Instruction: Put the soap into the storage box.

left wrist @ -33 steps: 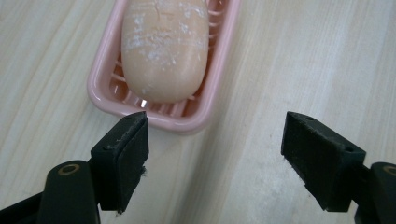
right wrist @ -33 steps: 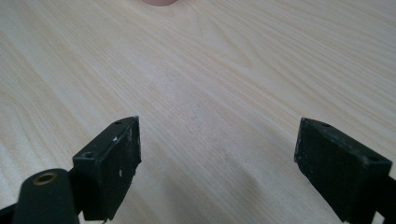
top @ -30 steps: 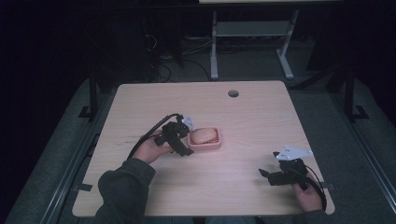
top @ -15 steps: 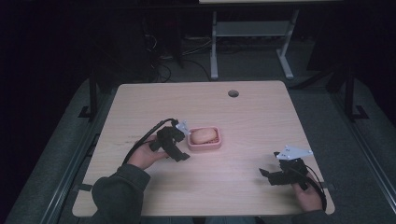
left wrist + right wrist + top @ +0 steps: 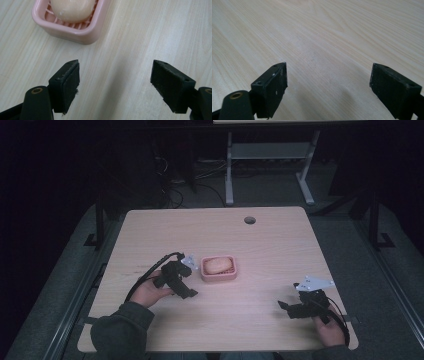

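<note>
A pink soap dish [image 5: 218,269] is sitting near the middle of the wooden table [image 5: 270,245], carrying 1 pale bar of soap [image 5: 217,265]. The left gripper [image 5: 187,285] is hovering just beside the dish's left side, its 2 jaws standing wide apart with bare tabletop between them. The right gripper [image 5: 284,306] is resting well apart near the table's right front edge, its jaws also spread and holding nothing.

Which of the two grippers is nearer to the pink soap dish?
The left gripper, just beside the pink soap dish; the right gripper rests far off near the table's corner.
</note>
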`<state>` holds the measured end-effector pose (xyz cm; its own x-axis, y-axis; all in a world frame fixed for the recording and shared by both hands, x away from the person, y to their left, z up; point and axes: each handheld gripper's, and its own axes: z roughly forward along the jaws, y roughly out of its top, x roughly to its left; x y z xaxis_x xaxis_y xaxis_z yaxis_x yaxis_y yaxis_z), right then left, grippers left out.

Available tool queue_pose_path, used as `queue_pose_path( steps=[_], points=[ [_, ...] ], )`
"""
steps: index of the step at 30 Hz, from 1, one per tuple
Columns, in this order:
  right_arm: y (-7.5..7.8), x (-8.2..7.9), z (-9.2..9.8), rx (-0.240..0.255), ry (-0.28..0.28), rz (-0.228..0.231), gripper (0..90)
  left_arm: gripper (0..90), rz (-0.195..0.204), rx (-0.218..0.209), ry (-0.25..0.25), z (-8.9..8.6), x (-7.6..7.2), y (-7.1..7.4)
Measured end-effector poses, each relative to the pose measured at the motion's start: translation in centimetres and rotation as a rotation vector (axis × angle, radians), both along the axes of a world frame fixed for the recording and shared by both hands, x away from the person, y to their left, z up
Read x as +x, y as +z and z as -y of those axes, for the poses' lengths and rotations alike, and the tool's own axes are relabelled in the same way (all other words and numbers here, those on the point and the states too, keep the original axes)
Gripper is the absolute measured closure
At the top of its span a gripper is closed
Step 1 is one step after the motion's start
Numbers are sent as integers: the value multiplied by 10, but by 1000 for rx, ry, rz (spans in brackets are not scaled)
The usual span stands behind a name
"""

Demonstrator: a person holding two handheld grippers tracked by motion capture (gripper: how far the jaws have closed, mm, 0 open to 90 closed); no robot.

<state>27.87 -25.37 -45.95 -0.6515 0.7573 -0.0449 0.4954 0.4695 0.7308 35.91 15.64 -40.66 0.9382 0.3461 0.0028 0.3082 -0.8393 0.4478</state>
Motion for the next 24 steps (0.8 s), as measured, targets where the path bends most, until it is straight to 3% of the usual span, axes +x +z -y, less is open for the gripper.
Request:
queue_pose_path(
  steps=[24],
  points=[
    [-1,0,1,-9,-4,-4,141,232,1,-20,30,-29,-25,-10]
  ],
)
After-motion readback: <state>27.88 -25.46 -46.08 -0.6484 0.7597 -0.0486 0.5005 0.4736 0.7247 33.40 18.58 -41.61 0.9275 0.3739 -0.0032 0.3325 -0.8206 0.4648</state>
